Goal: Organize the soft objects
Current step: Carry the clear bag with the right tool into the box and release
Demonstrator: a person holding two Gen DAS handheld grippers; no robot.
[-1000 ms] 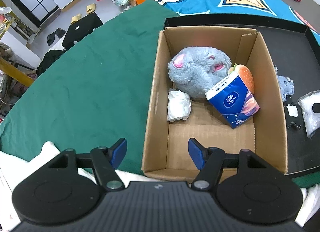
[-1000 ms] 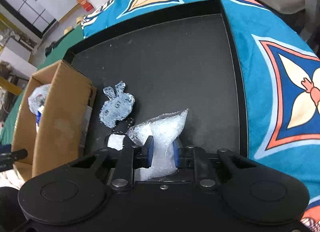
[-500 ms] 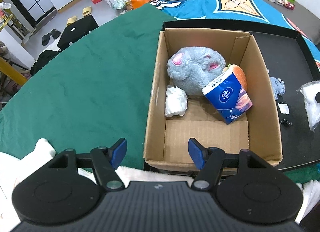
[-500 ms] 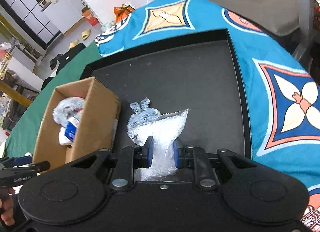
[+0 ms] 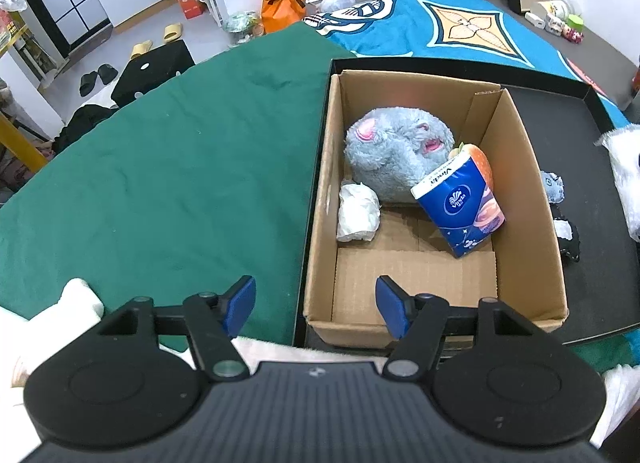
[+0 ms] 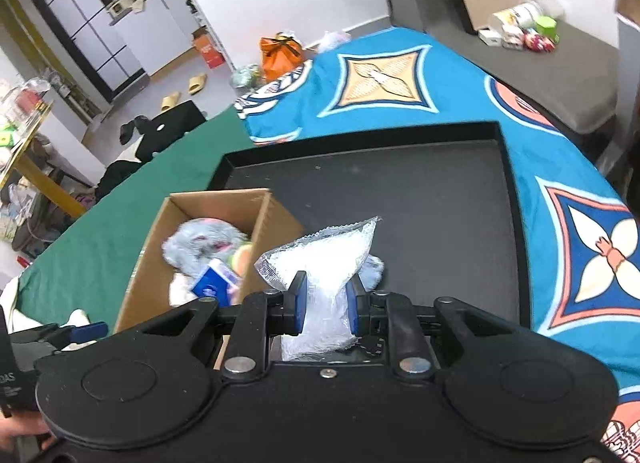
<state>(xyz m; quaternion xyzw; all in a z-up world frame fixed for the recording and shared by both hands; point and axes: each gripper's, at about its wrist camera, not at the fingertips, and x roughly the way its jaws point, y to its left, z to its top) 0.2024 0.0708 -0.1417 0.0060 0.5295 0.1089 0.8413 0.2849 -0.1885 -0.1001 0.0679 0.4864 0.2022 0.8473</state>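
1. Right wrist view showed the right hand-held gripper (image 6: 323,303) clamped on a clear plastic bag (image 6: 326,259) of white, crinkly filling, held in the air above the black tray (image 6: 440,199), just beside the cardboard box (image 6: 276,223).
2. By its look the bag was light, soft and slippery. It bulged above the pads, so a pinch at the middle, where the film bunches, seemed the safest hold.
3. Left wrist view showed the left hand-held gripper (image 5: 316,305) with its blue pads apart and empty, near the box's (image 5: 528,199) closest corner.
4. Only the left view showed the box's contents sharply: a grey plush toy (image 5: 394,151), a blue tissue pack (image 5: 460,207) and a white crumpled wad (image 5: 357,212), with bare floor at the near end.
5. Only the right view showed the grip itself; in the left view the bag (image 5: 626,171) was cut off at the frame's edge.
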